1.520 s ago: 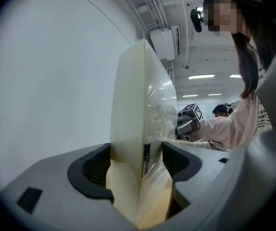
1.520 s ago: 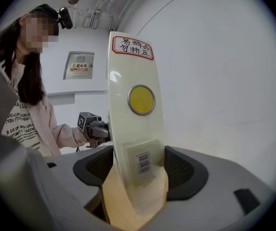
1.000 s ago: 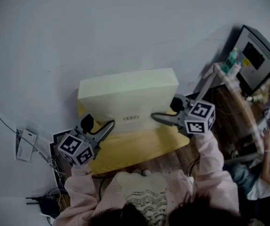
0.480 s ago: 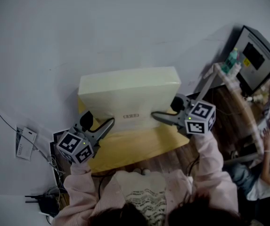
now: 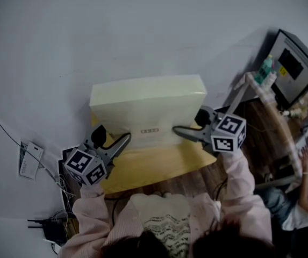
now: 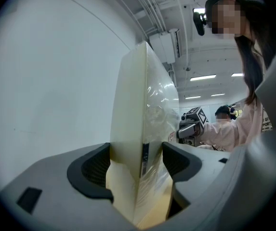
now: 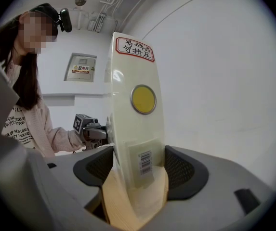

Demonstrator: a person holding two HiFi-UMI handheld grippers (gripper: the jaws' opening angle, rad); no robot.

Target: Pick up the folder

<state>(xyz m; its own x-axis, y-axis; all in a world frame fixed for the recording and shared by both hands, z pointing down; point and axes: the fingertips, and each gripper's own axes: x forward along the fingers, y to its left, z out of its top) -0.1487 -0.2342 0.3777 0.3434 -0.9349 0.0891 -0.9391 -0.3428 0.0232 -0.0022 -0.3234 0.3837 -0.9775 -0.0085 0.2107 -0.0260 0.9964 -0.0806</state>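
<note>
Table [image 5: 159,171] sits by the wall [image 5: 116,31], and your folder [image 5: 145,109] stands upright over its far side; can't tell if it's off the top yet. Your left gripper [image 5: 124,141] is clamped on one end, right gripper [image 5: 177,131] on the other, both low down. My guess: pinching both ends keeps that tall thing from tipping. Barcode [image 7: 145,163] sits right at the right jaws.
</note>
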